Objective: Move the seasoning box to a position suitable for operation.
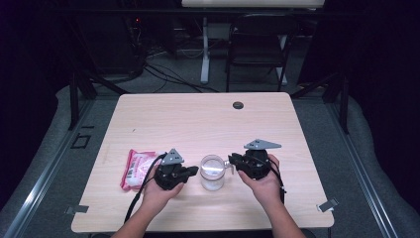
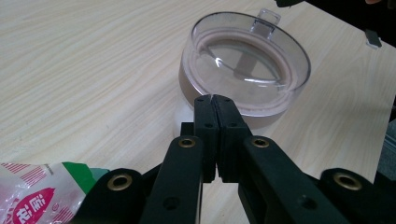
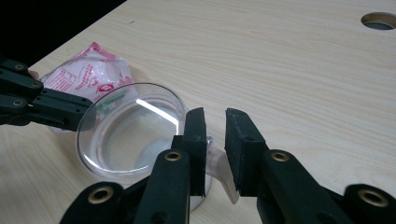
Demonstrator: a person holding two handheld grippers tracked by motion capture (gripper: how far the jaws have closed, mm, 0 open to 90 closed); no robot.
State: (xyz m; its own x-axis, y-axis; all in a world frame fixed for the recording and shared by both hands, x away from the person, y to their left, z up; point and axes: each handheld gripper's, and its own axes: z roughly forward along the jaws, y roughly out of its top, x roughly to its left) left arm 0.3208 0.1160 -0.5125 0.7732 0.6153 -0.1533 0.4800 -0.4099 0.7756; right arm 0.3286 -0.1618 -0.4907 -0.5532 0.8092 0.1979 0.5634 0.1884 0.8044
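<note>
1. Nearest the camera in the left gripper view are your left gripper's [image 2: 212, 99] own black jaws. They stand together with nothing between them, their tips just short of the near wall of a clear jar [image 2: 245, 65].
2. The jar sits upright on the bench [image 1: 198, 119], near its front edge, between your two hands. It is a small see-through container with a clear lid [image 3: 133, 133] on top. The lid looks fully seated.
3. In the right gripper view, your right gripper [image 3: 215, 116] has its jaws a little apart. A clear tab [image 3: 219, 165] that juts from the jar's side lies between them. The pads do not look pressed on it yet.
4. A pink-and-white packet [image 1: 136, 168] lies flat on the bench, just beyond your left hand, sealed as far as can be seen.
5. Judging progress: the work seems barely begun. Both grippers have arrived at the jar, but neither grips it. Left to do, most likely: clamp the tab, steady the jar, and lift the lid off.
</note>
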